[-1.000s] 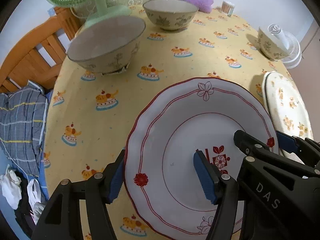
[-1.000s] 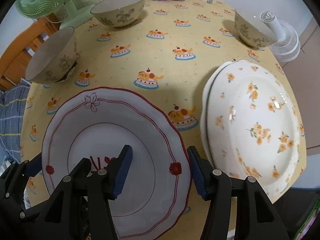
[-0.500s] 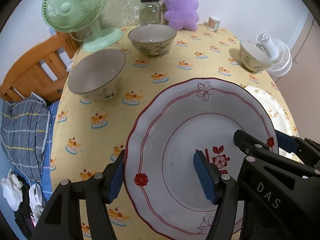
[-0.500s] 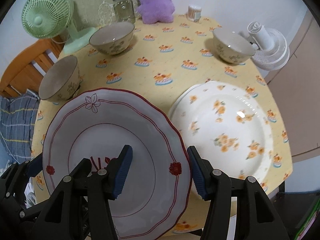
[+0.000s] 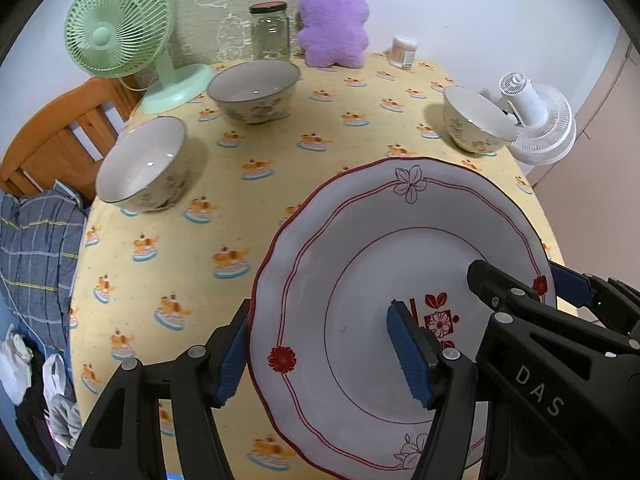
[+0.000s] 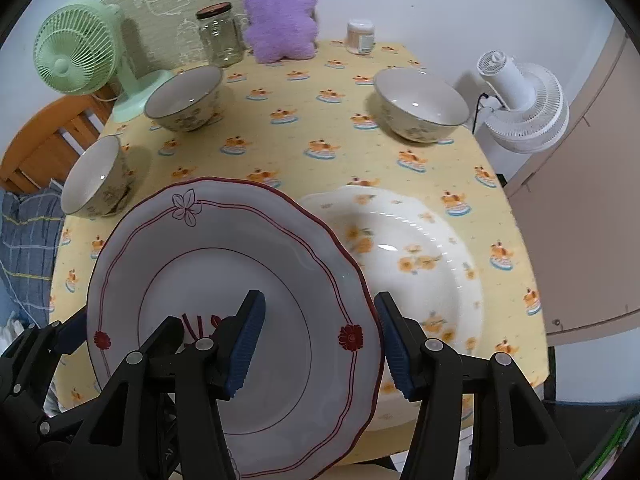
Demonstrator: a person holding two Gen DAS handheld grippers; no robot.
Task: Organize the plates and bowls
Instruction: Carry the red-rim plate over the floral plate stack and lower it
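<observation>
A white plate with red trim (image 5: 400,264) (image 6: 224,256) hangs in the air above the table, held at both sides. My left gripper (image 5: 320,352) is shut on its left rim. My right gripper (image 6: 320,344) is shut on its right rim. A white plate with orange flowers (image 6: 420,248) lies on the yellow tablecloth, right of and below the held plate. Three floral bowls stand on the table: near left (image 5: 140,164) (image 6: 94,176), far middle (image 5: 254,88) (image 6: 184,96), and far right (image 5: 476,120) (image 6: 420,104).
A green fan (image 5: 120,32), a glass jar (image 5: 270,32), a purple plush (image 5: 334,20) and a small container (image 5: 404,52) stand along the table's far edge. A white fan (image 6: 524,108) stands off the right side. A wooden chair (image 5: 52,136) with plaid cloth is left.
Both grippers have risen with the red-trimmed plate and pulled back. The table and bowls look farther away, and the far edge and wall have come into view.
</observation>
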